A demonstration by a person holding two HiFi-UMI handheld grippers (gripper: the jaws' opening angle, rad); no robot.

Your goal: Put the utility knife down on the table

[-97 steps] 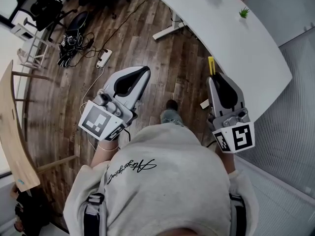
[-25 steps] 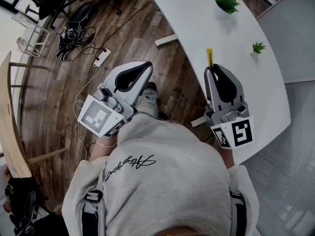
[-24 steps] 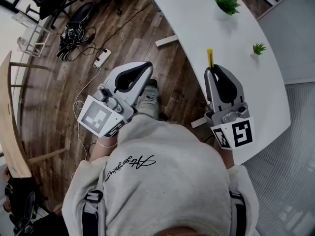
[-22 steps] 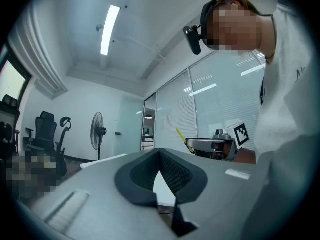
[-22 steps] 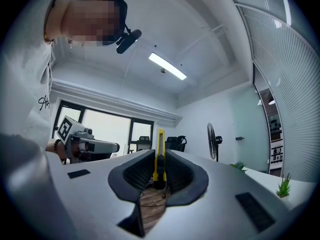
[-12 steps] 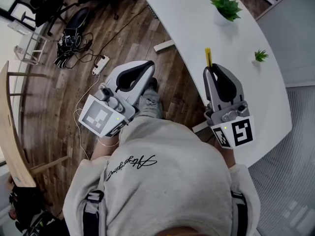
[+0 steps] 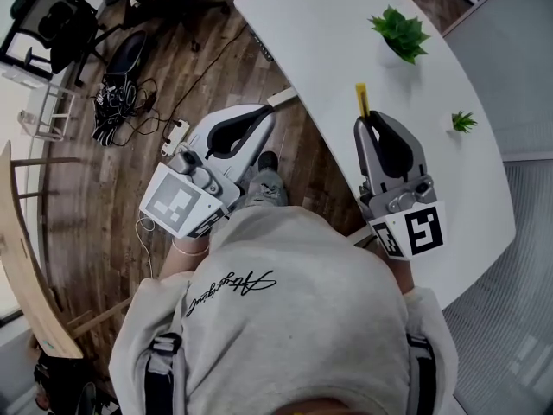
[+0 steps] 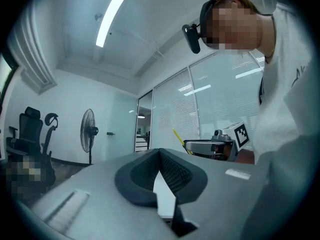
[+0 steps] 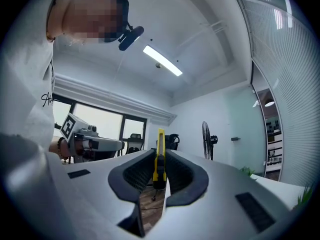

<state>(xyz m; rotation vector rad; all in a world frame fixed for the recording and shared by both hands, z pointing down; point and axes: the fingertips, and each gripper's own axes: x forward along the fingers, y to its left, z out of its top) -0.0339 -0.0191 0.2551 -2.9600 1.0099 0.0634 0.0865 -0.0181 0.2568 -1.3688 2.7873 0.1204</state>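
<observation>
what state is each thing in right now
knife: clamped, sticking out past the jaws, not set down
right gripper: shut on knife
left gripper: shut, empty
table: no knife on it yet
big plant: upright on table
small plant: upright on table

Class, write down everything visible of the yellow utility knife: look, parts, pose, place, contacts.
The utility knife is slim, yellow and plastic-looking, with a black slider section on its body. It stands on edge, clamped between the right gripper's dark ribbed pads, its yellow end sticking out beyond the jaw tips. In the head view that end is over the white table, not lying on it. No blade shows.
</observation>
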